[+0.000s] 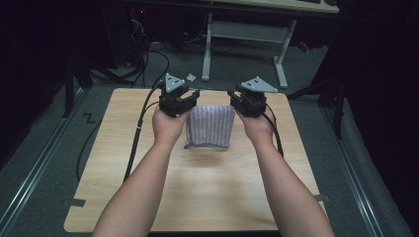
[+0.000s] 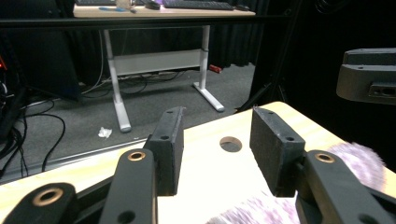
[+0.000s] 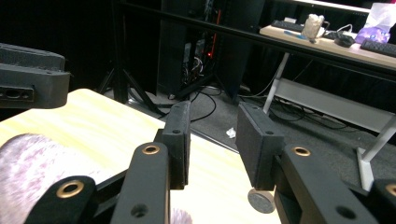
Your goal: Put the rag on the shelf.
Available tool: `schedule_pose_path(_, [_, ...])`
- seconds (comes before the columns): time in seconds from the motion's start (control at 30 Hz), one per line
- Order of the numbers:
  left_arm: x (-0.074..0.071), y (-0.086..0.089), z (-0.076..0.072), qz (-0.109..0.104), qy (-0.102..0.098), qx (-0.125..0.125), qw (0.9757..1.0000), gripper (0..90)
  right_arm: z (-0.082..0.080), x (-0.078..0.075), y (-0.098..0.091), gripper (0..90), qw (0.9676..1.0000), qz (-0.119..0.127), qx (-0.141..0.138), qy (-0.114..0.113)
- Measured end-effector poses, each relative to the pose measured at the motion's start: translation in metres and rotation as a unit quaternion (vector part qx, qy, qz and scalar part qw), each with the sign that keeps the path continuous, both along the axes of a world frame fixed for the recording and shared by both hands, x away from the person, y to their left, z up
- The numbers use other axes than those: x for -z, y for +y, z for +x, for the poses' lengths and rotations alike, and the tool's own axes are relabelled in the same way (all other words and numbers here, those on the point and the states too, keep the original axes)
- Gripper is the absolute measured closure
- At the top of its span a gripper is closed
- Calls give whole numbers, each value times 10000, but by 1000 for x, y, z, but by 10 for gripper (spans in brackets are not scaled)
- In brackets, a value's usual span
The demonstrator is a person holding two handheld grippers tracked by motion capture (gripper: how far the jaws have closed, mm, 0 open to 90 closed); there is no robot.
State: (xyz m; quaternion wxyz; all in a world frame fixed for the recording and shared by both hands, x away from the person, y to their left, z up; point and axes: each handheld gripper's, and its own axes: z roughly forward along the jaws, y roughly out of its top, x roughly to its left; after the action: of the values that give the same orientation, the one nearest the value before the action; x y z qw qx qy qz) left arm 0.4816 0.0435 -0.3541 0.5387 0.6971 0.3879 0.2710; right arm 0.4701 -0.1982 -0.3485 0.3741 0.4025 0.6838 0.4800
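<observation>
A folded grey-and-purple striped towel [image 1: 210, 126] lies on the far middle of the light wooden table [image 1: 207, 192]. My left gripper [image 1: 185, 98] hovers at the towel's far left corner and my right gripper [image 1: 239, 98] at its far right corner, both above the cloth. In the left gripper view the jaws [image 2: 217, 121] stand open with bare tabletop between them, and the fuzzy towel [image 2: 357, 161] lies at lower right. The right gripper view shows its jaws [image 3: 215, 116] open and empty, with the towel [image 3: 32, 163] at lower left.
A round hole [image 2: 230, 143] sits near the table's far edge. Beyond it, on grey carpet, stands a white-legged desk [image 1: 247, 29] with cables [image 1: 148, 59] and a scrap of paper [image 1: 190, 77]. Black gripper cables trail over the table's left side [image 1: 136, 143].
</observation>
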Motion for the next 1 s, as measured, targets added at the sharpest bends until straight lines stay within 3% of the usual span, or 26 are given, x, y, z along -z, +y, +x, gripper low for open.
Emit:
schedule_pose_path(0.1, [-2, 1, -9, -21, -74, 34, 10000, 551, -10, 0, -4, 660, 10000, -18, 10, -60])
schedule_pose_path(0.23, [-3, 6, -18, -146, 16, -19, 9999, 555, -23, 2, -11, 660, 9999, 0, 13, -125])
schedule_pose_path(0.37, [0, 11, -26, -145, 18, 6, 9999, 560, -36, 7, -15, 660, 9999, -15, 10, -156])
schedule_pose_path(0.43, [4, 12, -32, -33, -31, 46, 10000, 560, -43, 10, -18, 661, 9998, -36, 16, -179])
schedule_pose_path(0.57, [7, 15, -39, -73, -65, 76, 9999, 560, -48, 13, -21, 660, 9999, -28, 7, -119])
schedule_pose_path(1.0, [34, 31, -55, 41, 175, 201, 9996, 563, -65, 36, -22, 659, 9988, -477, -83, 47])
